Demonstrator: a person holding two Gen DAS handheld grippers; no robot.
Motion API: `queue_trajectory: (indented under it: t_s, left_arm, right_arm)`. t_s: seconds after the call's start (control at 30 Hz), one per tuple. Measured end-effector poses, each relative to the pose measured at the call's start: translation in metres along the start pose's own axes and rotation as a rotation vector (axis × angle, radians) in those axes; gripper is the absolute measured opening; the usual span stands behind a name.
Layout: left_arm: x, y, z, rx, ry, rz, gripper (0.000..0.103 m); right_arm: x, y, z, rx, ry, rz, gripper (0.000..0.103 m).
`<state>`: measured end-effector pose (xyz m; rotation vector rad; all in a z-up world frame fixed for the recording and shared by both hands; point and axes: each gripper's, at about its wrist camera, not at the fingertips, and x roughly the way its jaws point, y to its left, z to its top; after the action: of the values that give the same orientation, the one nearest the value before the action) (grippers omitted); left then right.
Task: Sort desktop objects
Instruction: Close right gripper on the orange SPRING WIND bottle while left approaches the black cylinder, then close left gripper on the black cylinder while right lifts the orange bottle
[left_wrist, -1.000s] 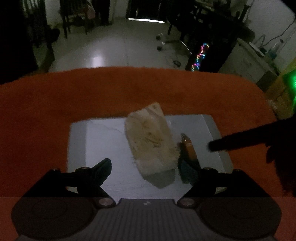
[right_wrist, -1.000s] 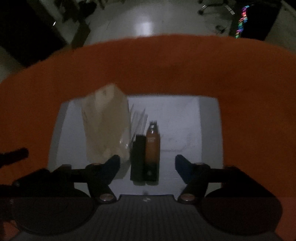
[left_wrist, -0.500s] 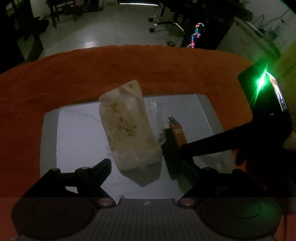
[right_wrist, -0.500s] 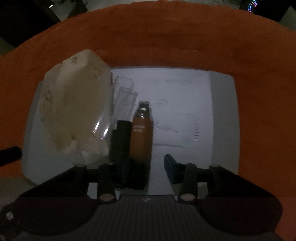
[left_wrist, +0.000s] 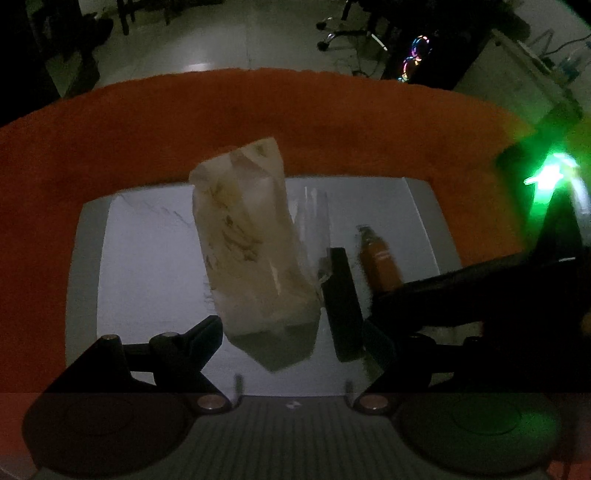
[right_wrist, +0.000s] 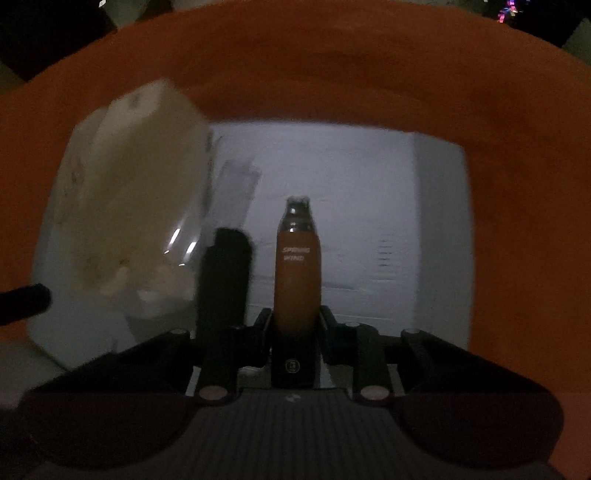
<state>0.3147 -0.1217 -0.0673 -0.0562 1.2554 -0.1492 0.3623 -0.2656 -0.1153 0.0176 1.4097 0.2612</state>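
An orange-brown bottle-shaped device (right_wrist: 297, 273) with a silver tip lies on the pale mat (right_wrist: 362, 192), and my right gripper (right_wrist: 295, 325) is shut on its rear end. The same device (left_wrist: 380, 258) shows at the right of the left wrist view with the right gripper's dark fingers (left_wrist: 424, 295) around it. A black bar (right_wrist: 223, 280) lies just left of it, and is also visible as the black bar (left_wrist: 341, 295). A cream tissue pack (left_wrist: 251, 251) and a clear plastic piece (left_wrist: 314, 221) lie mid-mat. My left gripper (left_wrist: 291, 339) is open around the pack's near end.
The mat (left_wrist: 147, 258) rests on an orange cloth (left_wrist: 258, 122) covering the table. Beyond the far edge lie a pale floor, an office chair (left_wrist: 347, 29) and a glowing computer case (left_wrist: 415, 59). A green light (left_wrist: 550, 173) shines at the right.
My right gripper moved forward and shut on the orange-brown device, shifting it right, away from the black bar. The left view drew slightly back, with its jaws staying open.
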Motion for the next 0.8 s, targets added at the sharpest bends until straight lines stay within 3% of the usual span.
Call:
queue_trajectory:
  t_s: [0.13,0.43,0.6,0.67,0.77,0.8]
  left_arm:
    - [0.013,-0.011,0.005,-0.041,0.031,0.015,0.081]
    - [0.039,-0.06,0.021,0.055,0.05,0.173,0.078]
    - [0.045,-0.064,0.025,0.015,0.057,0.188,0.056]
    - [0.038,-0.066,0.022,0.019,0.05,0.183,0.041]
    - [0.027,-0.069,0.018,0.024,0.039,0.175,0.038]
    - [0.023,-0.07,0.016,0.026,0.036,0.172,0.031]
  right_arm:
    - [-0.019,-0.035,-0.01,-0.001,-0.008,-0.003,0.028]
    - [-0.032,-0.071,-0.036,0.0,-0.013,0.027,0.028]
    - [-0.036,-0.081,-0.04,-0.001,-0.029,0.039,0.028]
    - [-0.037,-0.082,-0.041,-0.003,-0.038,0.038,0.028]
    - [-0.036,-0.083,-0.047,-0.009,-0.053,0.047,0.028]
    - [-0.035,-0.084,-0.049,-0.009,-0.056,0.055,0.028]
